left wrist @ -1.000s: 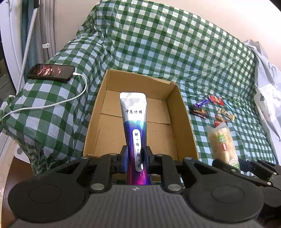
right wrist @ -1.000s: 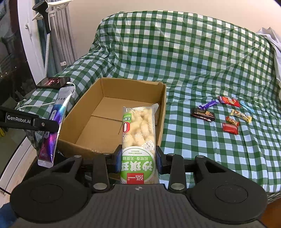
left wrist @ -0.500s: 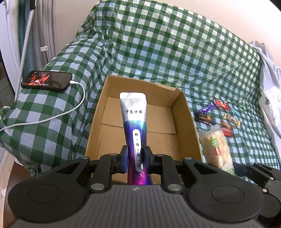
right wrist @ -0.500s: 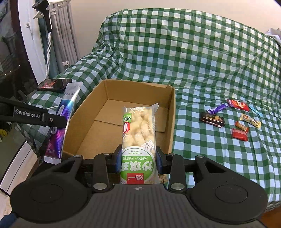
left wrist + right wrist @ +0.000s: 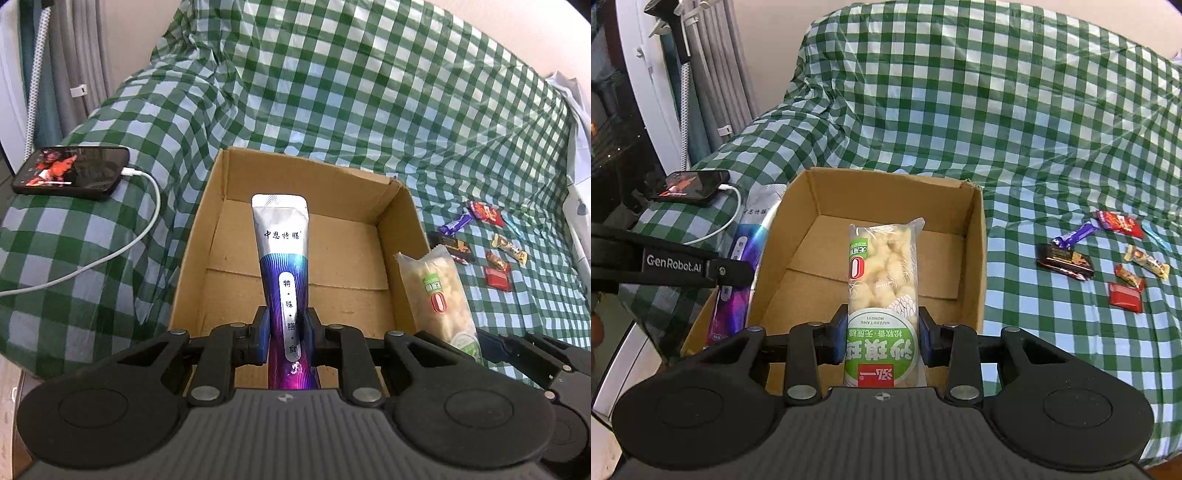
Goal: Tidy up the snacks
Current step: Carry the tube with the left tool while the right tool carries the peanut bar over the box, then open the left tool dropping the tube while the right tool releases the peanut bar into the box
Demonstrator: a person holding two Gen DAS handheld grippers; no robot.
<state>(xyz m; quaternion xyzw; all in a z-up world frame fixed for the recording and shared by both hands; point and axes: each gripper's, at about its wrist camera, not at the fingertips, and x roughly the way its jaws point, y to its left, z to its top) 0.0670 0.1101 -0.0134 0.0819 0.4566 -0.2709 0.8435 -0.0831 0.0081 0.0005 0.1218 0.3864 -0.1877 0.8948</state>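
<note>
- Cardboard makes up the one open box (image 5: 400, 236), which sits on a green-and-white checked cover (image 5: 332, 92) draped over a sofa-like seat; its floor is bare
- One silver and purple pouch (image 5: 284, 258) is pinched low down between the jaws of the left gripper (image 5: 285, 338); it stands up from them over the near part of the box
- One clear pack of pale puffed snacks (image 5: 882, 273) with a green label is pinched at its labelled end by the jaws of the right gripper (image 5: 882, 341); it also pokes out above the box's near edge
- In the left wrist view that same pack shows just right of the box's right wall, and in the right wrist view the pouch shows just outside the left wall
- Six small wrapped sweets (image 5: 1123, 295) lie loose on the cover to the right of the box, well apart from it: two red, one purple, one dark, one cream and one orange-red; a thin blue strip lies at the far edge of the group, too small to tell
- One phone (image 5: 72, 177) with a lit screen lies on the left arm of the seat, and one white cable (image 5: 122, 249) is plugged into it
</note>
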